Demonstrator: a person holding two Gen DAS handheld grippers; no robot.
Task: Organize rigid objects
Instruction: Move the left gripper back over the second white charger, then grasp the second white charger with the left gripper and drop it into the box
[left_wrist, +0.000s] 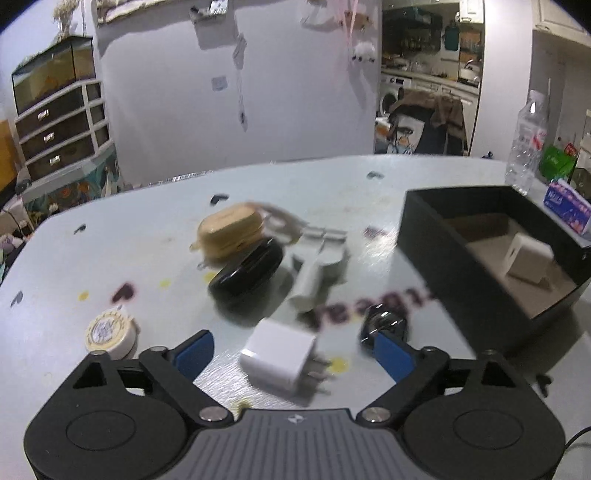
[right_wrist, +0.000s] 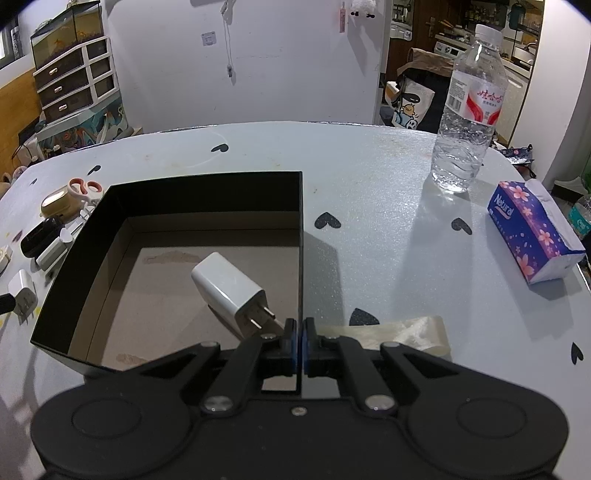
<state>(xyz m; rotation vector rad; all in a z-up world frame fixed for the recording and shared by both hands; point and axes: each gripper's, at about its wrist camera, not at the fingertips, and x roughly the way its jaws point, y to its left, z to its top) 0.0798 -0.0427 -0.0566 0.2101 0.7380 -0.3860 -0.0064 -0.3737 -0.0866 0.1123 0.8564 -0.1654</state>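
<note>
The left wrist view looks forward and downward over its spread blue-padded fingers (left_wrist: 194, 352), close above the pale grey tabletop (left_wrist: 110, 251), with the open black cardboard box (left_wrist: 436, 258) ahead to the right of the fingers. The right wrist view looks forward over closed fingers (right_wrist: 291, 338) pinched on that box's near wall (right_wrist: 207, 192), very near it. Both views share the box, the white wall charger inside it (left_wrist: 528, 258) (right_wrist: 231, 286), and the clear plastic water bottle (left_wrist: 526, 144) (right_wrist: 467, 110).
</note>
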